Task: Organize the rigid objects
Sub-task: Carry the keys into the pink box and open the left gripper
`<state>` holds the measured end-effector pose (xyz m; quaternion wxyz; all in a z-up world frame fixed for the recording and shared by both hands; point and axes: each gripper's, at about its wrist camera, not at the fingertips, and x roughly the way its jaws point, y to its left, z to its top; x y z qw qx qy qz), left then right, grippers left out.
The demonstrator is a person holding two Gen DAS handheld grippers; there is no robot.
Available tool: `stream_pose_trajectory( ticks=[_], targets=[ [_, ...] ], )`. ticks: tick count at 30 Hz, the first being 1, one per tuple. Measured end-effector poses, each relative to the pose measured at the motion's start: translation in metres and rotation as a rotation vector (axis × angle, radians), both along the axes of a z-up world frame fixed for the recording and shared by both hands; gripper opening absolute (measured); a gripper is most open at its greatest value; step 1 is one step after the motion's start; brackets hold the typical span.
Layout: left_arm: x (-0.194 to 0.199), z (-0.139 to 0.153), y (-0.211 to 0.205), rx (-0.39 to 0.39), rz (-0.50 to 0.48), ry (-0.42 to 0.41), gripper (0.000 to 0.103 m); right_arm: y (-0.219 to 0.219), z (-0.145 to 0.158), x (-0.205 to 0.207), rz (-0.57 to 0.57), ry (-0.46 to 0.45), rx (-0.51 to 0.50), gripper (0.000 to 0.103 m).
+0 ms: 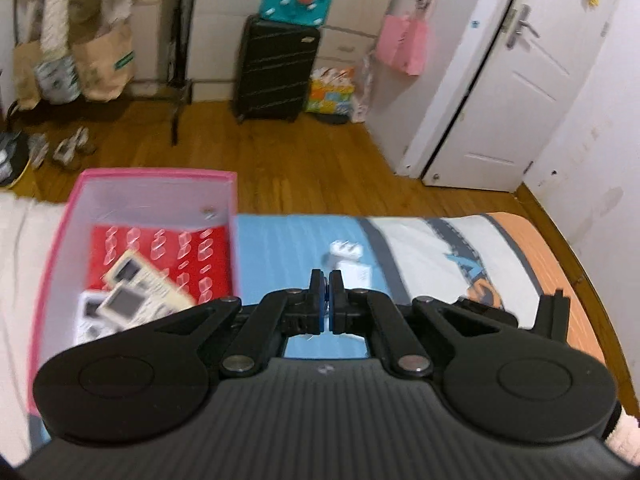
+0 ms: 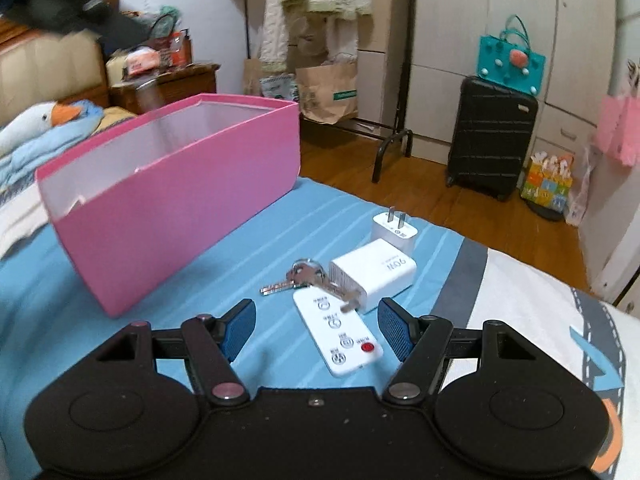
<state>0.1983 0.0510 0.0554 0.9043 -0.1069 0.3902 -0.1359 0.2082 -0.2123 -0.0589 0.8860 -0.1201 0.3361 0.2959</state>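
The right gripper (image 2: 316,330) has its jaws released, the white remote (image 2: 338,334) lying between them on the bed (image 2: 120,344); just beyond sit keys (image 2: 298,276) and two chargers (image 2: 374,274), the pink box (image 2: 180,204) beyond-left. The left gripper (image 1: 326,300) has its jaws clenched on nothing; left of them, remotes (image 1: 132,296) lie in the box

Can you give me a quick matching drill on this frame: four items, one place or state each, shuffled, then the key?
Items:
1. left gripper
2. right gripper
3. remote controls with screens
4. keys

Places or states:
A. on the blue bedspread, beside the white charger
B. fingers apart, empty
C. inside the pink box
D. fingers shut, empty

Pairs: 1-D, 2-B, 3-C, 4-A
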Motion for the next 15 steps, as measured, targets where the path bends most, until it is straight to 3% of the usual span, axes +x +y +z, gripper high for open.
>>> stream_pose_trajectory(
  ticks=[4, 9, 15],
  targets=[
    [0.002, -0.016, 0.029, 0.023, 0.053, 0.051, 0.001, 0.008, 0.002, 0.002, 0.001, -0.003, -0.018, 0.072],
    [0.010, -0.049, 0.056, -0.030, 0.087, 0.128, 0.000, 0.012, 0.003, -0.003, 0.002, 0.000, -0.047, 0.072],
    [0.020, -0.080, 0.060, 0.024, 0.098, 0.188, 0.004, 0.014, 0.001, -0.002, -0.004, 0.021, -0.093, 0.072]
  ],
)
